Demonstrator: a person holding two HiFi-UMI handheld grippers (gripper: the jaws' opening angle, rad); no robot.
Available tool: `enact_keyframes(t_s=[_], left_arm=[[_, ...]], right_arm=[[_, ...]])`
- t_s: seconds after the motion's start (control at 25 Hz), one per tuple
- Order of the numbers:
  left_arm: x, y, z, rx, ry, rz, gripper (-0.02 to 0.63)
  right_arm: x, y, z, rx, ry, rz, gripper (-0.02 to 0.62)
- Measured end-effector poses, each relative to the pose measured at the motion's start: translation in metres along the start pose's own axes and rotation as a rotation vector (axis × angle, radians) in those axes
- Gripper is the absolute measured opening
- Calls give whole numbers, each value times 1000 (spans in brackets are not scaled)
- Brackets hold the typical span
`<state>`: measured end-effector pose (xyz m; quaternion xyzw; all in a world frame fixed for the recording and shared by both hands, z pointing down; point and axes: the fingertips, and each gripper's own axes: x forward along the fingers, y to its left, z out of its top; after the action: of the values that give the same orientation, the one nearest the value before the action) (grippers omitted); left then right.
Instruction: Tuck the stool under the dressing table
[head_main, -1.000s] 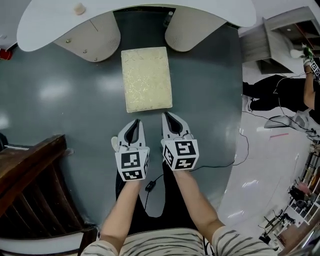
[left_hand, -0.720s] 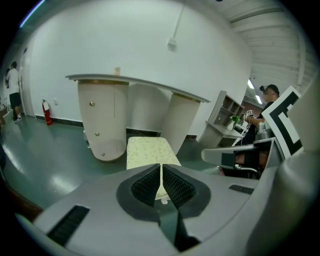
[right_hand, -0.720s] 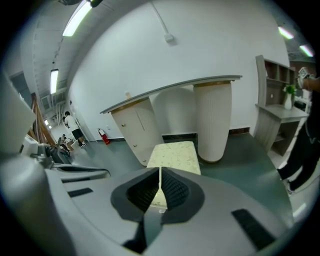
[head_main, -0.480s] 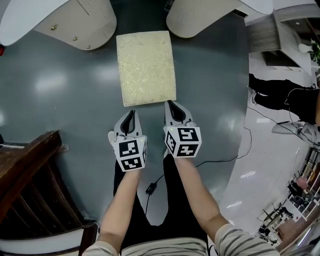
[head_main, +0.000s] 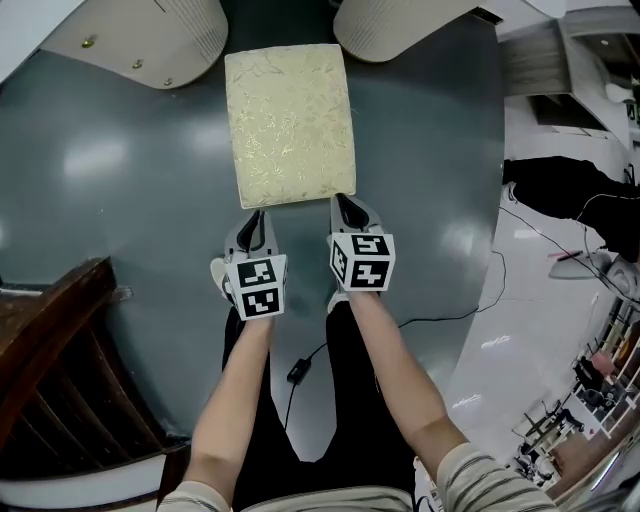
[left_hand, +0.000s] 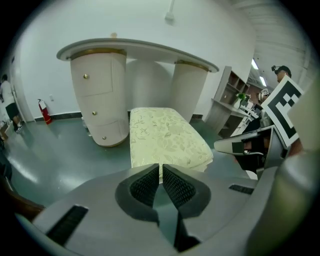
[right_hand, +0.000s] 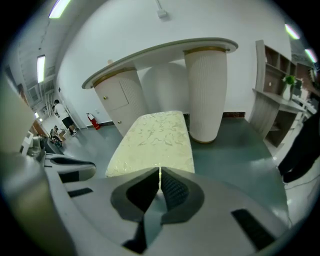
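Observation:
The stool (head_main: 289, 124) has a pale yellow patterned cushion and stands on the grey floor, its far end between the two white pedestals of the dressing table (head_main: 160, 35). My left gripper (head_main: 258, 214) is shut, its tips at the stool's near edge on the left. My right gripper (head_main: 341, 200) is shut too, tips touching the near edge on the right. In the left gripper view the cushion (left_hand: 165, 136) runs away from the shut tips (left_hand: 161, 166) toward the table (left_hand: 135, 50). The right gripper view shows the same cushion (right_hand: 155, 140) ahead of its tips (right_hand: 160, 170).
A dark wooden piece of furniture (head_main: 60, 370) stands at the lower left. A black cable (head_main: 470, 305) trails over the floor on the right, near shelving (head_main: 590, 50). A person in black (head_main: 575, 195) stands at the right edge.
Both grippers have moved forward to the stool's near edge. The stool now sits higher in the head view, its far end between the table's pedestals.

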<state>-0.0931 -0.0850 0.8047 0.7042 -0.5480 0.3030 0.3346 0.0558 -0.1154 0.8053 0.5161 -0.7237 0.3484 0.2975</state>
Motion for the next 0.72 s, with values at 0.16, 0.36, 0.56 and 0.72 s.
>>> enact_keyframes(t_s=[0.16, 0.36, 0.56, 0.72], left_arm=[[15, 9, -13, 23, 37, 8, 7], [34, 17, -21, 15, 61, 17, 8], [42, 14, -23, 23, 84, 18, 61], [52, 15, -29, 25, 108, 23, 63]], right_arm=[[17, -11, -15, -10, 41, -9, 14], [35, -19, -24, 3, 72, -9, 53], [40, -23, -28, -15, 100, -19, 92], [44, -24, -29, -31, 106, -24, 92]])
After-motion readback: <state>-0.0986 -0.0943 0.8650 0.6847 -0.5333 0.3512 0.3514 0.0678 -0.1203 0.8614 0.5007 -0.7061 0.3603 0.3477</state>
